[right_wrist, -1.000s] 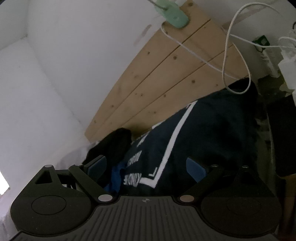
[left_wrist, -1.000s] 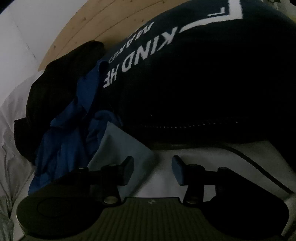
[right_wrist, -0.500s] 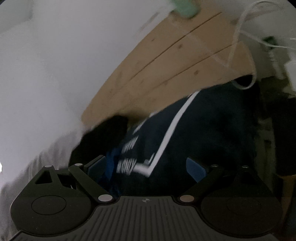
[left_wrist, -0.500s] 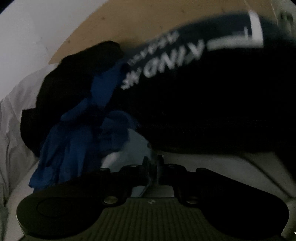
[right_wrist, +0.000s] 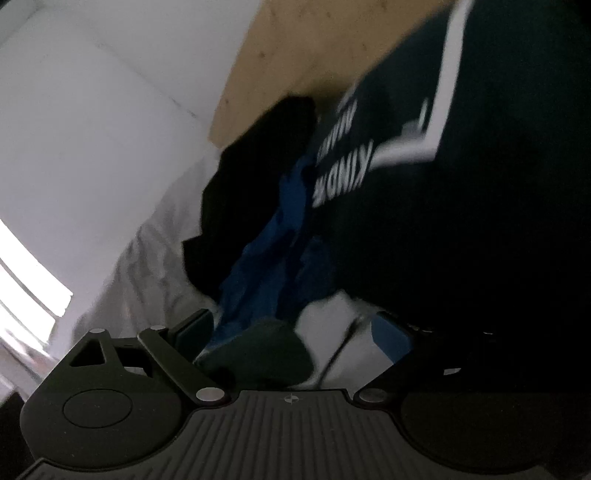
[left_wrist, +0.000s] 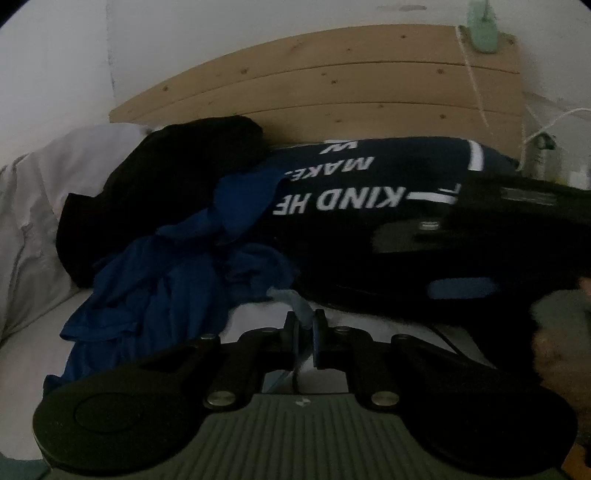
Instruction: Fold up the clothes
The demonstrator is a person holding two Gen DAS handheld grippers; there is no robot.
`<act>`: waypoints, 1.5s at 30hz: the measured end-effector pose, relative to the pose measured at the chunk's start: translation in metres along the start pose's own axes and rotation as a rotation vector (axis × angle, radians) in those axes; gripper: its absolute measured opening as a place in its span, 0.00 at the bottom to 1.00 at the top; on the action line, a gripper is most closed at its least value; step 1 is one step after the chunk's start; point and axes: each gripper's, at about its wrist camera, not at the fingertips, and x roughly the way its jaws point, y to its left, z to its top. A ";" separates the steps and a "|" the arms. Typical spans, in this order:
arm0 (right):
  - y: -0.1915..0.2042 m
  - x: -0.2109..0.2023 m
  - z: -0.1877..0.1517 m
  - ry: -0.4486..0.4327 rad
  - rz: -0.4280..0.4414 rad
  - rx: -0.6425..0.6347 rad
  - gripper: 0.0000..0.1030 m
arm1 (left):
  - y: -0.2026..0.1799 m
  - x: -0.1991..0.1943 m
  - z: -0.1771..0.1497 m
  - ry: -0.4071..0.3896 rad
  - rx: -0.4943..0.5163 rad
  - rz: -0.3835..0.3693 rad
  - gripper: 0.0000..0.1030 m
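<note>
A heap of clothes lies on the white bed (left_wrist: 33, 332) against the headboard: a black garment (left_wrist: 166, 192), a crumpled royal-blue garment (left_wrist: 166, 288) and a navy piece with white lettering (left_wrist: 351, 199). My left gripper (left_wrist: 304, 325) is shut on a corner of a light blue cloth (left_wrist: 297, 301) that rises between its pads in front of the heap. My right gripper (right_wrist: 295, 332) stands open, low over the sheet beside the navy piece (right_wrist: 461, 221) and the blue garment (right_wrist: 266, 258). A dark rounded shape (right_wrist: 258, 354) lies between its fingers; I cannot tell what it is. The left wrist view shows that gripper (left_wrist: 498, 236) at the right.
A wooden headboard (left_wrist: 332, 92) and a white wall stand behind the heap. White cords (left_wrist: 476, 85) hang at its right end near a pale green object (left_wrist: 484, 29). A thin dark cable (left_wrist: 443, 336) runs across the sheet. A rumpled white duvet (left_wrist: 37, 192) lies to the left.
My left gripper has shut on the light blue cloth and drawn back from the heap. My right gripper has swung down close to the sheet and now shows in the left wrist view.
</note>
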 end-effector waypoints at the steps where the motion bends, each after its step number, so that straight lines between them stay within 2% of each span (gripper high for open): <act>1: -0.002 0.006 -0.002 0.021 0.018 0.035 0.91 | -0.002 -0.002 -0.002 -0.002 0.007 -0.007 0.10; 5: -0.005 0.021 -0.009 0.072 0.032 0.122 0.88 | -0.015 0.000 -0.014 0.002 0.086 -0.042 0.10; 10: -0.001 0.028 -0.013 0.121 -0.044 0.065 0.87 | -0.042 0.008 -0.036 0.046 0.309 -0.107 0.10; 12: -0.002 0.031 -0.015 0.144 -0.085 0.044 0.87 | -0.050 0.013 -0.046 0.064 0.355 -0.136 0.10; 17: -0.014 0.033 -0.017 0.178 -0.166 0.041 0.83 | -0.047 0.019 -0.054 0.062 0.307 -0.133 0.10; 22: -0.018 0.033 -0.018 0.205 -0.168 0.047 0.82 | -0.037 0.021 -0.052 0.040 0.268 -0.100 0.10; 28: -0.023 0.038 -0.023 0.217 -0.172 0.082 0.80 | -0.033 0.012 -0.064 0.044 0.253 -0.107 0.10; 34: -0.018 0.046 -0.029 0.236 -0.209 0.026 0.75 | -0.033 0.008 -0.065 0.039 0.241 -0.107 0.10; 36: -0.019 0.046 -0.029 0.242 -0.209 0.026 0.66 | -0.033 0.007 -0.066 0.039 0.236 -0.109 0.10; 40: -0.020 0.048 -0.029 0.251 -0.214 0.022 0.61 | -0.035 0.007 -0.069 0.042 0.238 -0.115 0.10; 41: -0.019 0.049 -0.030 0.254 -0.220 0.015 0.57 | -0.036 0.007 -0.070 0.042 0.240 -0.117 0.10; 43: -0.018 0.052 -0.032 0.272 -0.233 0.004 0.36 | -0.037 0.007 -0.072 0.049 0.237 -0.116 0.10; 44: -0.018 0.053 -0.033 0.281 -0.240 -0.001 0.14 | -0.038 0.007 -0.072 0.051 0.236 -0.116 0.10; 45: -0.018 0.055 -0.034 0.291 -0.236 -0.006 0.06 | -0.039 0.006 -0.072 0.054 0.235 -0.115 0.10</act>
